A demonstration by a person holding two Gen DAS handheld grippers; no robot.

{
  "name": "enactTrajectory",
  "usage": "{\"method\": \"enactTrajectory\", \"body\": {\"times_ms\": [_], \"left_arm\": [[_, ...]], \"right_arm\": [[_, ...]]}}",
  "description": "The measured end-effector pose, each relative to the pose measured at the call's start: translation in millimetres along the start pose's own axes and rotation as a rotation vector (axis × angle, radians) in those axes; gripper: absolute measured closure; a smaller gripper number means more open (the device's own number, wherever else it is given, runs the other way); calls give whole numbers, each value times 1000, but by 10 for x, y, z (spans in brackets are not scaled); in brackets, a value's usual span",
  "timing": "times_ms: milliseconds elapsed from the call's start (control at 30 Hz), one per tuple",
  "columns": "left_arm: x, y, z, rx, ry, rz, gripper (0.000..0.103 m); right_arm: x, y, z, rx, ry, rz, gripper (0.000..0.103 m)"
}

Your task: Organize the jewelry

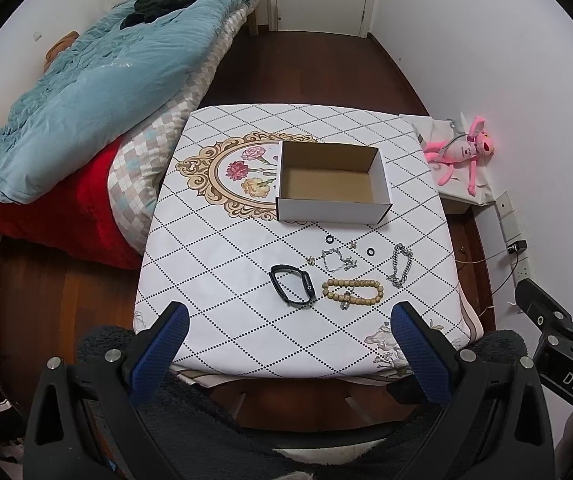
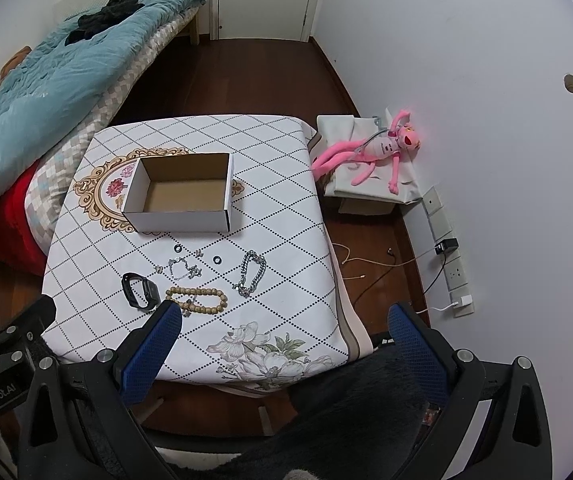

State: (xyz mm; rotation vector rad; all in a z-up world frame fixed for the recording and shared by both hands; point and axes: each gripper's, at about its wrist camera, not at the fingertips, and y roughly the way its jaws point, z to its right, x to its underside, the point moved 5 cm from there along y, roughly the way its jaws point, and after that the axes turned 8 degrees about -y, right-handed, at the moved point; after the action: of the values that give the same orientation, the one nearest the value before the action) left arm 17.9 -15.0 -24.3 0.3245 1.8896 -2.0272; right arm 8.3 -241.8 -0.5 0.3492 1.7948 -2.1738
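An empty cardboard box [image 1: 330, 188] [image 2: 180, 196] stands mid-table. In front of it lie a black fitness band [image 1: 292, 285] [image 2: 141, 291], a wooden bead bracelet [image 1: 352, 291] [image 2: 197, 299], a thick silver chain [image 1: 399, 265] [image 2: 251, 274], a thin silver bracelet [image 1: 338, 261] [image 2: 184, 269], two small black rings [image 1: 329, 239] [image 1: 371, 251] and small earrings [image 1: 310, 260]. My left gripper [image 1: 290, 338] hovers open above the table's near edge, nothing between its fingers. My right gripper [image 2: 282, 338] is open too, over the near right corner.
The table [image 1: 222, 280] carries a diamond-patterned cloth. A bed with a blue quilt [image 1: 98, 92] stands to the left. A pink plush toy [image 2: 370, 152] lies on a covered box at the right, by wall sockets and cables [image 2: 452, 276]. Dark wooden floor lies beyond.
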Motion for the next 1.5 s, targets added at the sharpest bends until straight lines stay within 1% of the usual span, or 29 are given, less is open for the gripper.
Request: {"method": "enactTrajectory", "body": {"times_ms": [800, 1500], "left_arm": [[-23, -91, 13, 13, -1, 17, 0], [-11, -138, 21, 25, -1, 25, 0]], "right_arm": [[-14, -115, -31, 5, -4, 21, 0], [-29, -133, -37, 5, -4, 24, 0]]}}
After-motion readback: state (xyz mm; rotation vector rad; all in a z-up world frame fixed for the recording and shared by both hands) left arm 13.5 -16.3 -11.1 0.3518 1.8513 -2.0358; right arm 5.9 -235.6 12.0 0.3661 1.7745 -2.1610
